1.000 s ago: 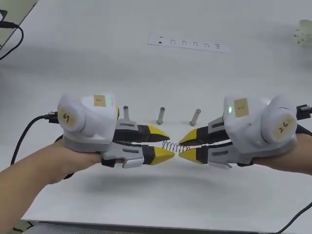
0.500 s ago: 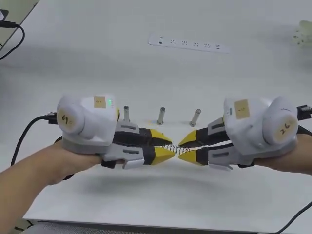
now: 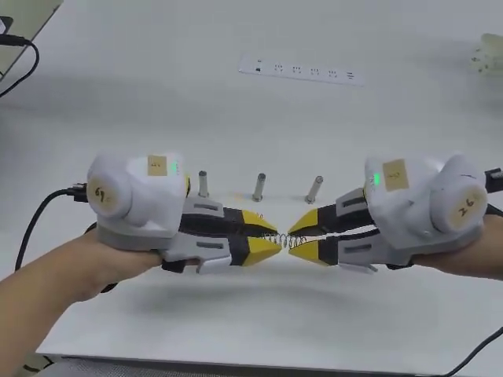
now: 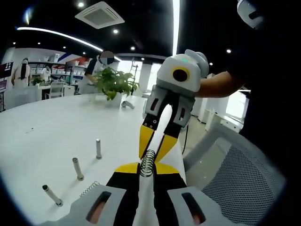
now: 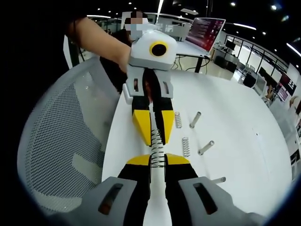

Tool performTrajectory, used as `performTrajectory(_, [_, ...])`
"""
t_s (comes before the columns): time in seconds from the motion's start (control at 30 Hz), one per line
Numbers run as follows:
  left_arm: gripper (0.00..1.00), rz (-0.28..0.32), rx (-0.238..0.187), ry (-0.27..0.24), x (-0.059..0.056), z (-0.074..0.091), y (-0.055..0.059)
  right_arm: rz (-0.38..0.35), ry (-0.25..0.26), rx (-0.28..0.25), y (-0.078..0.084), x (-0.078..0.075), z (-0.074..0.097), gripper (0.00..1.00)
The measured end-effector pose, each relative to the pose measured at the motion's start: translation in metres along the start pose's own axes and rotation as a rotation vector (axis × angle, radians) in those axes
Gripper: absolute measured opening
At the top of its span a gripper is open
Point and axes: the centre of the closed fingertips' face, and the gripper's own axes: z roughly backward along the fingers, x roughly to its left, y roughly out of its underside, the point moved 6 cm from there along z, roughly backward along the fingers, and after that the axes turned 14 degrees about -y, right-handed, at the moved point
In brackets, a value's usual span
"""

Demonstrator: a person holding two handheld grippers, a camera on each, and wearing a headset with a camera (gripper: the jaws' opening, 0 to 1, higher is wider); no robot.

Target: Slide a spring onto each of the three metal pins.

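A small coil spring (image 3: 284, 236) hangs in the air between my two grippers, which point at each other tip to tip. My left gripper (image 3: 273, 236) is shut on its left end and my right gripper (image 3: 295, 234) on its right end. From the left gripper view the spring (image 4: 147, 162) runs from my own jaws into the right gripper (image 4: 154, 147). In the right gripper view the spring (image 5: 156, 146) reaches the left gripper (image 5: 154, 134). Three upright metal pins (image 3: 203, 184) (image 3: 259, 186) (image 3: 314, 188) stand in a row just behind, all bare.
Two loose springs (image 5: 178, 119) (image 5: 185, 146) lie on the white table (image 3: 236, 314) beside the pins (image 5: 195, 119). A white power strip (image 3: 302, 70) lies far back. Black cables (image 3: 31, 228) trail from the grippers. A mesh chair (image 5: 61, 141) stands at the table's near edge.
The two grippers have closed in on each other, and the stretch of spring showing between their tips has grown shorter. The pins have not moved.
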Motion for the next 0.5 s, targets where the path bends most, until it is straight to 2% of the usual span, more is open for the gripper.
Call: performTrajectory(0.5, [0.02,0.013,0.011,0.025,-0.0029,0.0014,-0.0004,-0.016,-0.009,-0.014,0.0006,0.0027,-0.0005,0.09])
